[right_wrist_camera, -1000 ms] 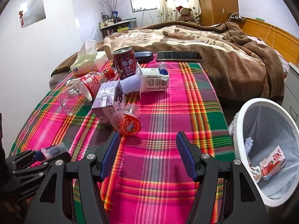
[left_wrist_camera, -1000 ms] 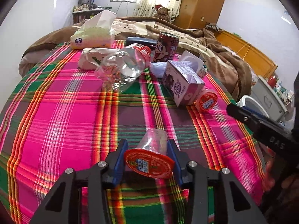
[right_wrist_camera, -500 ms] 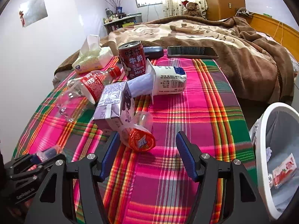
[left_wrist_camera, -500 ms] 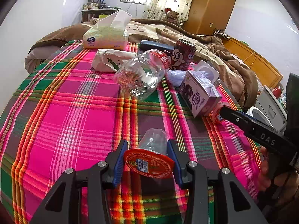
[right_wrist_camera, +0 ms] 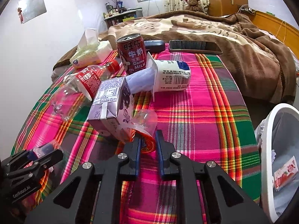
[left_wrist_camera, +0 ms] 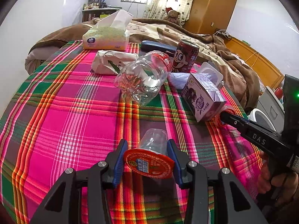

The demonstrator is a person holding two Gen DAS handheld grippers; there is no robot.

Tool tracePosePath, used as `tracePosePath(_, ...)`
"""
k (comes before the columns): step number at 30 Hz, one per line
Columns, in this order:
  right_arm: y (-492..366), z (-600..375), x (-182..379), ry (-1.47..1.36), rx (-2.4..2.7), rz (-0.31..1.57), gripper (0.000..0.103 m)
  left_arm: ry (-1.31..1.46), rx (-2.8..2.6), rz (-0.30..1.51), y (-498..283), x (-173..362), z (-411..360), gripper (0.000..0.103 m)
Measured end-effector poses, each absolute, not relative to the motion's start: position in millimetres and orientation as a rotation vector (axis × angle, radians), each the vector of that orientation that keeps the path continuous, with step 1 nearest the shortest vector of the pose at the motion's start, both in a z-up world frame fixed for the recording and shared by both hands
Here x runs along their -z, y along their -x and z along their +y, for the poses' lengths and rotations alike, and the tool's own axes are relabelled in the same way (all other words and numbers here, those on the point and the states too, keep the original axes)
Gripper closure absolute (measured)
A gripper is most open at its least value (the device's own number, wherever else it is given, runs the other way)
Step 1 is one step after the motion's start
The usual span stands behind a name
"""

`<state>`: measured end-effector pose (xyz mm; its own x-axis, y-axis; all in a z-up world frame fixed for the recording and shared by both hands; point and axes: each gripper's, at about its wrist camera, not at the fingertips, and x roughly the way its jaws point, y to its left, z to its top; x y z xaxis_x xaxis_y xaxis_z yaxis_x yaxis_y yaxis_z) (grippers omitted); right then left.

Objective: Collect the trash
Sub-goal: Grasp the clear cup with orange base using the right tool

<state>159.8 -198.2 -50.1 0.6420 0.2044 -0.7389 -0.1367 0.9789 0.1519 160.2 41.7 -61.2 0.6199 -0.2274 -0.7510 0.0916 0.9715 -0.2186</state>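
Since one second ago my right gripper (right_wrist_camera: 147, 142) has gone forward and its jaws have clenched on the second jelly cup (right_wrist_camera: 143, 126), which lies against the purple carton (right_wrist_camera: 112, 104). My left gripper (left_wrist_camera: 147, 160) keeps grasping the first jelly cup (left_wrist_camera: 149, 158), thin clear plastic with a red foil lid. Bin (right_wrist_camera: 265, 130) at 3 o'clock holds a few wrappers. Left on the plaid bed cover (right_wrist_camera: 196, 112): crushed bottle (right_wrist_camera: 80, 85), metal can (right_wrist_camera: 131, 53), yogurt tub (right_wrist_camera: 172, 75).

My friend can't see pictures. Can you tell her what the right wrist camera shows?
The right gripper pinches a small clear cup with a red lid, beside a purple carton on a plaid blanket. A white bin stands at the right.
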Motion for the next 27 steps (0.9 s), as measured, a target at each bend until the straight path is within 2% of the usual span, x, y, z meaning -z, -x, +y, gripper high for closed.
tracePosePath(27, -130, -219, 21, -0.136, -0.183, 0.744, 0.091, 0.111, 0.202, 0.817, -140, 23, 18, 0.059)
